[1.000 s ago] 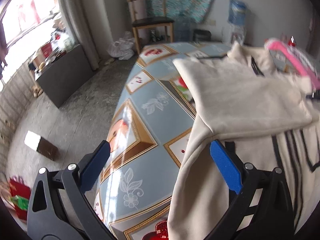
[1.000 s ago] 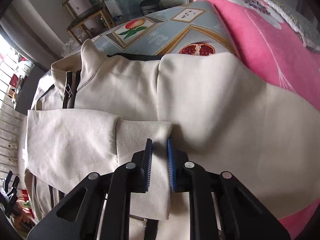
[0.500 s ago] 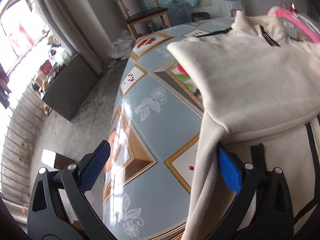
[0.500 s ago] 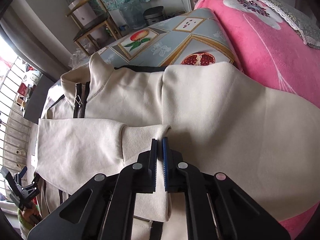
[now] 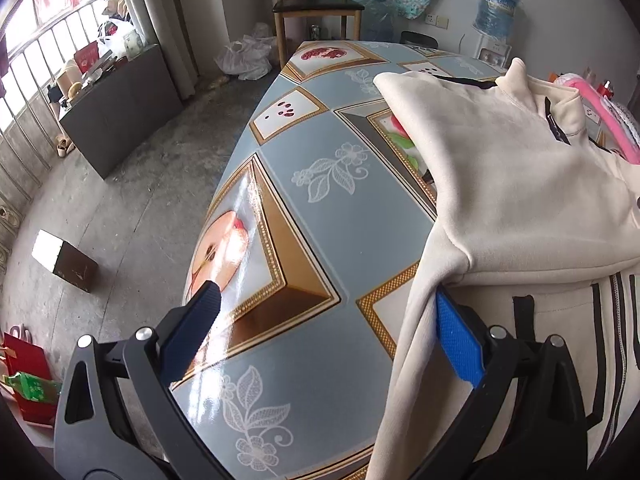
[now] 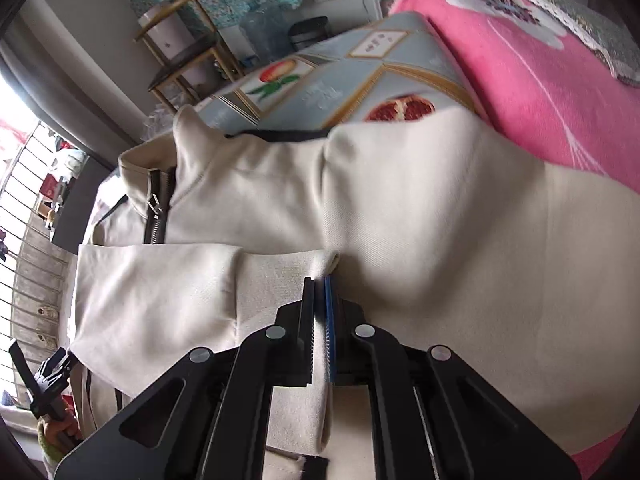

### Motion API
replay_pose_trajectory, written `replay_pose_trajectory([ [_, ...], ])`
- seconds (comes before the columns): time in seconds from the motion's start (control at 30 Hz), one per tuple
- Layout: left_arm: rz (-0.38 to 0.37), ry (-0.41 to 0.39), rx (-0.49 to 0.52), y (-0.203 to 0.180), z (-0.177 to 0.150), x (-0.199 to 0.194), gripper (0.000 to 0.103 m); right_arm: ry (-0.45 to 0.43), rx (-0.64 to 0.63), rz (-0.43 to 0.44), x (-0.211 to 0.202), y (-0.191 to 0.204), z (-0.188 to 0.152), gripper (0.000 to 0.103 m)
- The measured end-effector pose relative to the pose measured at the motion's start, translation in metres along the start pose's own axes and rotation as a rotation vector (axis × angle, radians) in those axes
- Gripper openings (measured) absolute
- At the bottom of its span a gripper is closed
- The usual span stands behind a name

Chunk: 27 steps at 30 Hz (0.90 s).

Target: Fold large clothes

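A cream zip jacket [image 5: 520,184] lies on the table, collar at the far end, one sleeve folded across its chest. My left gripper [image 5: 326,328] is open and low over the table at the jacket's side edge [image 5: 416,320]. That edge hangs just inside the blue right pad [image 5: 456,336], and bare tablecloth shows under the rest of the gap. In the right wrist view the jacket [image 6: 420,208] fills the frame. My right gripper [image 6: 320,280] is shut on the ribbed cuff [image 6: 288,276] of the folded sleeve [image 6: 160,292], with a thin strip of fabric between the pads.
The table [image 5: 340,216] wears a glossy blue cloth with fruit pictures, and its edge drops to the concrete floor [image 5: 132,208] on the left. A pink blanket [image 6: 540,80] lies beside the jacket. A wooden chair [image 5: 316,4] and a water jug [image 5: 496,4] stand beyond.
The right jaws went from a narrow gap to shut on the cuff. My left gripper sank closer to the table and the jacket's side edge, still open.
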State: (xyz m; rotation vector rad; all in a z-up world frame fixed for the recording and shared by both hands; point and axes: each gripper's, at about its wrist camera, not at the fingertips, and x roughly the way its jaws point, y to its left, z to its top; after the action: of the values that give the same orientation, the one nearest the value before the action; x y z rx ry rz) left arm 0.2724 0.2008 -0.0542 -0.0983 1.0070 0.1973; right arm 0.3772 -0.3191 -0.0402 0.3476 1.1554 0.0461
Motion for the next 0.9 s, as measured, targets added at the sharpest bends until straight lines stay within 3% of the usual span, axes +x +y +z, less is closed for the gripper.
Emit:
replay_pose_trajectory([
  [0.17,-0.027,0.017,-0.018,0.003,-0.005,-0.001,0.097,0.005,0.031,-0.004,-0.004,-0.005,0.000,0.005],
  [0.33,-0.062,0.043,-0.019,0.008,-0.009,-0.010,0.097,-0.056,-0.056,-0.005,-0.039,0.021,-0.004,0.009],
  [0.4,-0.082,0.039,-0.038,0.013,-0.013,-0.019,0.097,-0.059,-0.094,0.023,-0.046,0.034,-0.012,0.020],
  [0.47,-0.099,0.016,-0.062,0.018,-0.016,-0.032,0.097,-0.036,-0.147,0.042,-0.042,0.047,-0.025,0.027],
  [0.57,-0.124,-0.031,-0.084,0.020,-0.015,-0.050,0.097,0.029,-0.198,0.029,-0.020,0.057,-0.041,0.028],
  [0.63,-0.160,-0.052,-0.082,0.016,-0.008,-0.057,0.097,0.090,-0.195,-0.008,0.002,0.054,-0.049,0.028],
  [0.77,-0.191,-0.094,-0.025,-0.008,0.013,-0.061,0.097,0.079,-0.194,-0.035,-0.005,0.063,-0.048,0.028],
  [0.9,-0.164,-0.052,0.024,-0.032,0.029,-0.037,0.097,0.042,-0.275,-0.005,-0.024,0.101,-0.042,0.031],
])
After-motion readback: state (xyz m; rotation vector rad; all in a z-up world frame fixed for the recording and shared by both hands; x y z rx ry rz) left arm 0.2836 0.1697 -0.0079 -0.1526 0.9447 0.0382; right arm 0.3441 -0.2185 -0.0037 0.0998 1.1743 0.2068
